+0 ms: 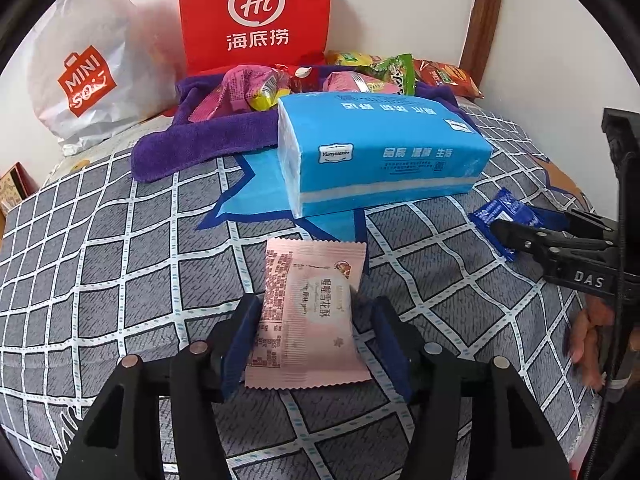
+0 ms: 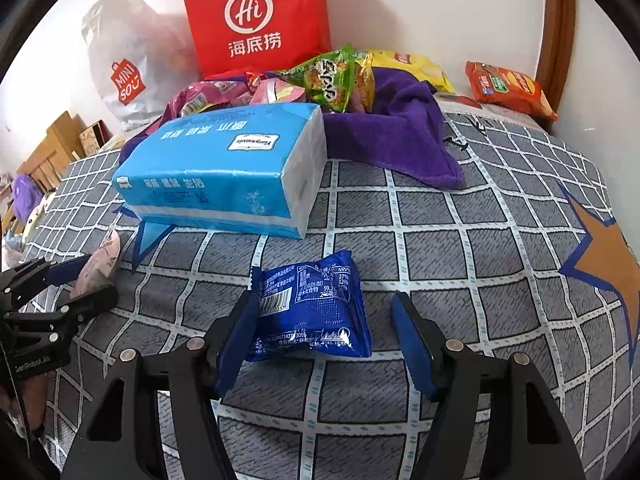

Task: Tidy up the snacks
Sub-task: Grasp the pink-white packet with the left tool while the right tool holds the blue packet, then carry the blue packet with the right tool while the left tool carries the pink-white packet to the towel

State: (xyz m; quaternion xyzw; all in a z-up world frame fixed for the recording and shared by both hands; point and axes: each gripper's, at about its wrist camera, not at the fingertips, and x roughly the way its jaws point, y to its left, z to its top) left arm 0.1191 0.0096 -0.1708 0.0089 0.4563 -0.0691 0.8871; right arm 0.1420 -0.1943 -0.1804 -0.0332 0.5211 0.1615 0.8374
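A pink snack packet [image 1: 310,316] lies flat on the checked bedsheet between the open fingers of my left gripper [image 1: 316,312]; the pads stand just beside its edges. A blue snack packet [image 2: 312,308] lies between the open fingers of my right gripper [image 2: 326,312], close to the left pad and apart from the right one. Each gripper shows in the other view: the right gripper [image 1: 520,228] at the blue packet [image 1: 504,216], the left gripper [image 2: 80,280] at the pink packet [image 2: 100,264].
A blue tissue pack [image 1: 376,148] lies in the middle of the bed. Behind it a purple towel [image 2: 400,136] holds several snack bags [image 2: 332,76]. A red paper bag [image 1: 256,12] and a white Miniso bag [image 1: 84,76] lean on the wall. An orange chip bag [image 2: 508,88] lies far right.
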